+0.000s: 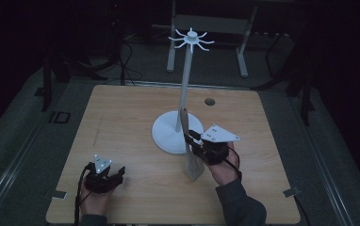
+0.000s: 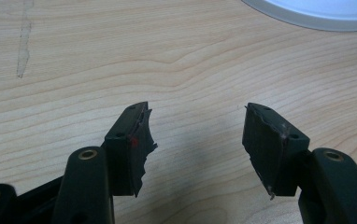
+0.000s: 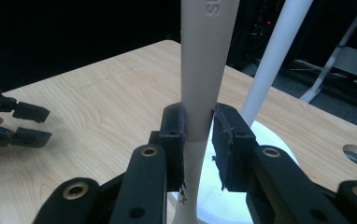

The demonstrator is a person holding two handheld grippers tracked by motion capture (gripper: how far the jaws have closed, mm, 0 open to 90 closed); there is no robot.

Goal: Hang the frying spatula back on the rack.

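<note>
Wooden worktop: rectangular, light grain, rounded corners, with a small round hole near the far edge, right of centre. A pale streak marks the surface in the left gripper view.

White stand: round base set slightly right of the worktop's centre; a slim pole rises from it, leaning a little toward the far edge, and ends in a crown of short radial hooks well above the surface. No item hangs on the hooks.

Right gripper: held in the person's right hand near the front edge, right of centre, just beside the base's front-right rim. The grey three-cornered plate sits on top. In the right gripper view the two black jaws are pressed against a pale, flat utensil handle from both sides; the claw is pinching it firmly.

Utensil: beige, long and slender. It stands nearly upright in the clamp, its broad lower end close to the worktop in front of the base, its narrow upper end level with the lower pole. Whether the lower end touches the wood cannot be told. Raised lettering shows near the handle's top in the right gripper view but is cut off.

Left gripper: held in the person's left hand near the front-left corner, well apart from the stand. In the left gripper view its jaws are spread wide over bare wood, nothing between them; the pads look torn at the edges
</note>
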